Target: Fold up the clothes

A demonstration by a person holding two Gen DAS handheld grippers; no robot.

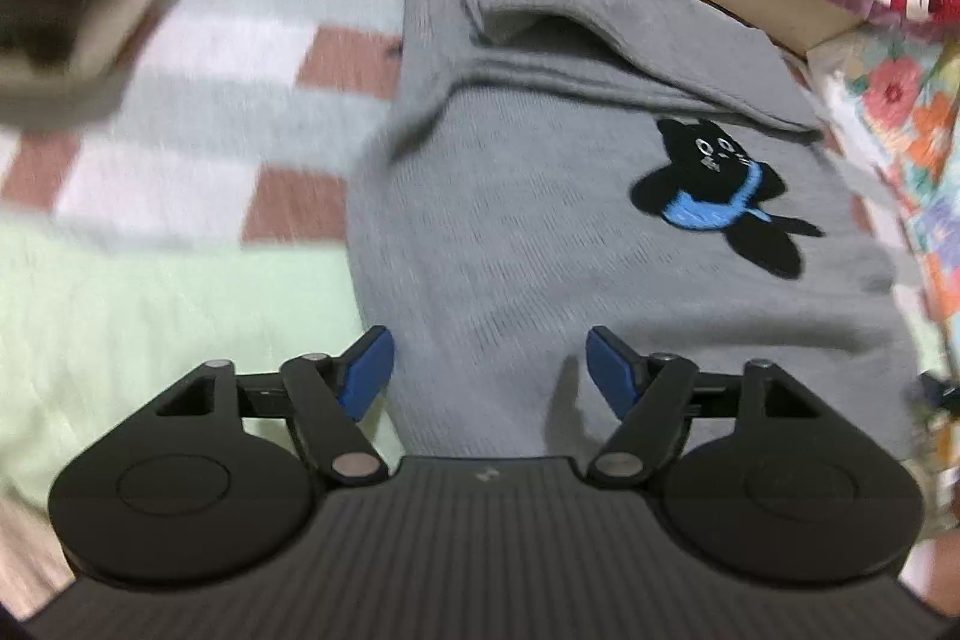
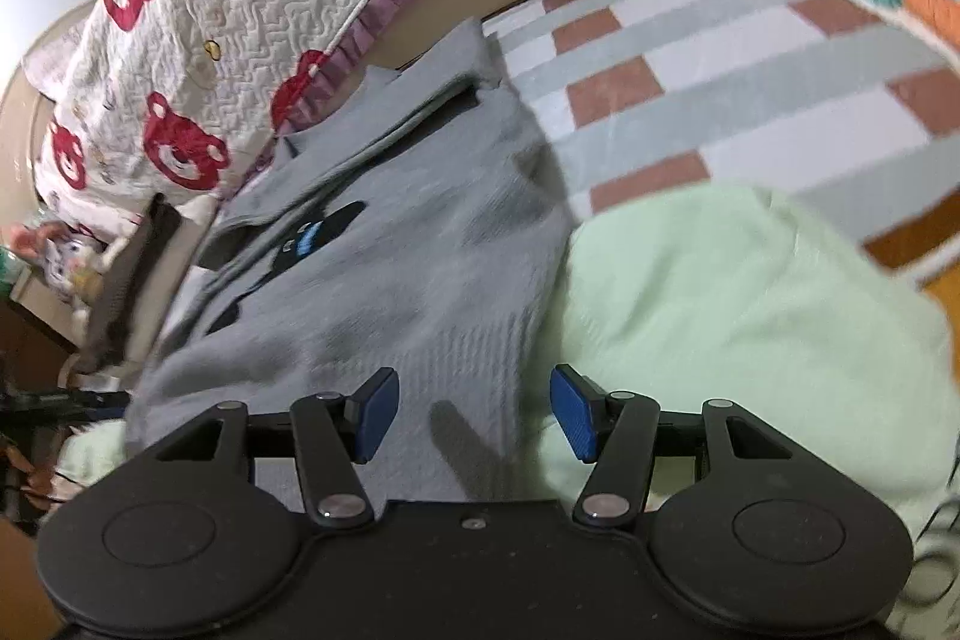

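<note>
Left wrist view: the left gripper point(image 1: 489, 370) hangs over the near part of a grey sweater point(image 1: 540, 232), its blue fingers spread with nothing between them. The sweater, bearing a black cat patch point(image 1: 720, 196), lies partly folded on a checked sheet point(image 1: 228, 112) beside a pale green blanket point(image 1: 150, 316). In the right wrist view, the right gripper point(image 2: 474, 412) also stands spread and empty above the sweater's near edge; a bear-print quilt point(image 2: 198, 58) lies far left.
</note>
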